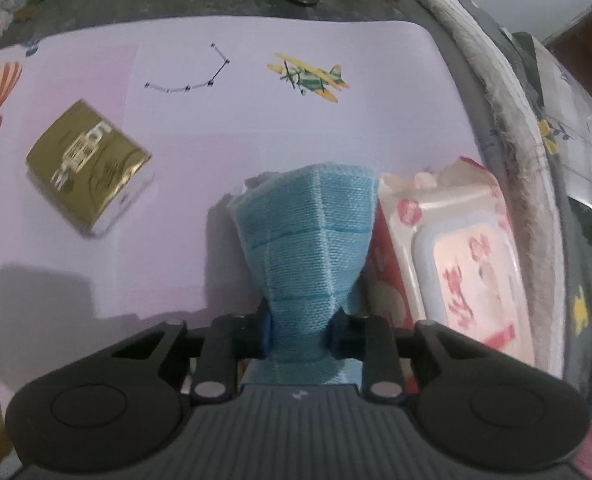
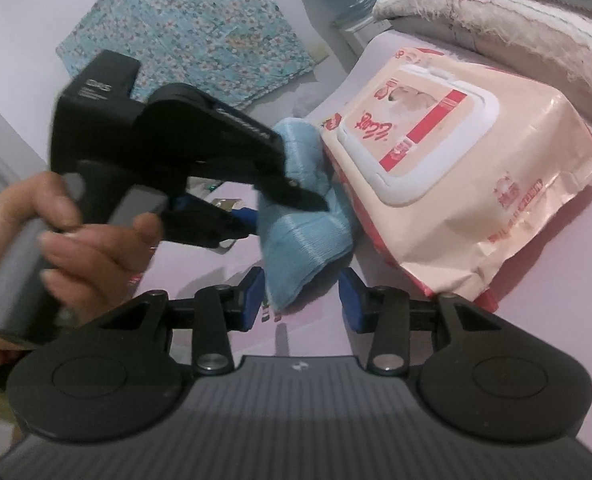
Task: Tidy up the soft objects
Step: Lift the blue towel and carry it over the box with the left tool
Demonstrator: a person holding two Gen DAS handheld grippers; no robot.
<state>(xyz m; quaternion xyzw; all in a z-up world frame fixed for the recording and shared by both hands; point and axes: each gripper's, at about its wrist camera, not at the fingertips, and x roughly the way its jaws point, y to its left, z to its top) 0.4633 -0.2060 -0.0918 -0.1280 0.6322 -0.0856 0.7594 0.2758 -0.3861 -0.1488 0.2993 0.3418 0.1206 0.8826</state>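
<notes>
The left tool (image 1: pixel 300 334) is clamped tight on a folded blue cloth (image 1: pixel 310 232), raised just beside the wet-wipes pack (image 1: pixel 462 264). The right tool (image 2: pixel 301 294) stands open with its fingers either side of the cloth's lower corner. A gold tissue packet (image 1: pixel 86 166) lies apart on the pink worktop (image 1: pixel 224 120).

Your light is dim and cool in both views, giving the counter (image 1: pixel 200 152) a lilac cast. In the left wrist view soft shadows lie at 8 o'clock and beside the cloth (image 1: pixel 308 240), while glare streaks the gold pack (image 1: pixel 86 168). Fisheye bends the counter edge at 12 o'clock and darkens the corners. In the right wrist view your hand (image 2: pixel 56 240) and the wipes (image 2: pixel 456 184) are motion-smeared.
</notes>
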